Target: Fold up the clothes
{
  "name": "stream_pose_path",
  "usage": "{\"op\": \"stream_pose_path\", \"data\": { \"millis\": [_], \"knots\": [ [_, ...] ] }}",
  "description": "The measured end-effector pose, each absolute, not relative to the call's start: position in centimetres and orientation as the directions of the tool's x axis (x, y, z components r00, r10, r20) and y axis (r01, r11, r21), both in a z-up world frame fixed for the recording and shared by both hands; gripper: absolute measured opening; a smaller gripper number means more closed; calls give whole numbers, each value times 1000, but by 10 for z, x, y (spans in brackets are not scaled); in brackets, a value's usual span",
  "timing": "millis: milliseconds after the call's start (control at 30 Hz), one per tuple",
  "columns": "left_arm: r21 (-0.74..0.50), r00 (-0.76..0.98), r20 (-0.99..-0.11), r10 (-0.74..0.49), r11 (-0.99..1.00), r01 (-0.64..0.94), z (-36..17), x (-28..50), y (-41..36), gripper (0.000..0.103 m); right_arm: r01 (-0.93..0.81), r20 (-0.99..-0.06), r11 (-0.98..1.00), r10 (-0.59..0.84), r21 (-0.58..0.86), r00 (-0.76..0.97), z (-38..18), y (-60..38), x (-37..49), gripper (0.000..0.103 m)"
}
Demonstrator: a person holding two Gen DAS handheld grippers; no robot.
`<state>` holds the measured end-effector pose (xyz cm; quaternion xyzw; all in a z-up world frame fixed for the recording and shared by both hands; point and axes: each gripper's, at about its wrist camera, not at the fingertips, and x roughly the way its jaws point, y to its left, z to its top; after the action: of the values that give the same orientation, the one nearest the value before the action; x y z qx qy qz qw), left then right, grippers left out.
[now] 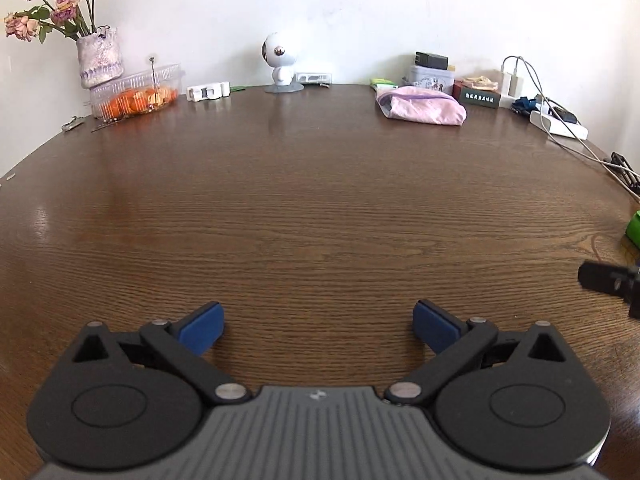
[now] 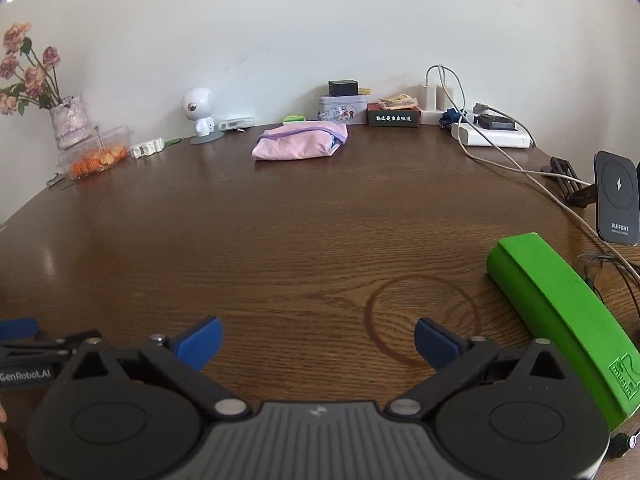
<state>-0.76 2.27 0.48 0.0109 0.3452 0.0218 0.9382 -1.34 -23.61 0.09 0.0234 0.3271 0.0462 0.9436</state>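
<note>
A pink garment (image 1: 422,109) lies folded into a small bundle at the far side of the brown wooden table (image 1: 304,208). It also shows in the right wrist view (image 2: 300,142), far ahead and left of centre. My left gripper (image 1: 318,326) is open and empty, low over the near part of the table. My right gripper (image 2: 318,342) is open and empty too, over a ring stain in the wood. Part of the left gripper shows at the left edge of the right wrist view (image 2: 24,344).
Along the wall stand a vase of dried roses (image 1: 100,56), a clear box of oranges (image 1: 134,94), a white robot figure (image 1: 280,64), tins and boxes (image 1: 432,76), chargers and cables (image 2: 488,132). A green block (image 2: 560,316) and a phone stand (image 2: 616,196) sit at right.
</note>
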Motion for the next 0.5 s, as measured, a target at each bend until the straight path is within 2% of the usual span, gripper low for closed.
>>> {"op": "stream_pose_path", "data": {
  "millis": [233,500],
  "knots": [
    [33,780,-625,17,999,4,3,2,9,102,-56,-619,998,43,-1,784,-11,-220,-11,103],
    [27,766,-642,-1,999,23,4,13,-3,102,-92,-622,996,76,7,780,-12,-212,-7,103]
  ]
}}
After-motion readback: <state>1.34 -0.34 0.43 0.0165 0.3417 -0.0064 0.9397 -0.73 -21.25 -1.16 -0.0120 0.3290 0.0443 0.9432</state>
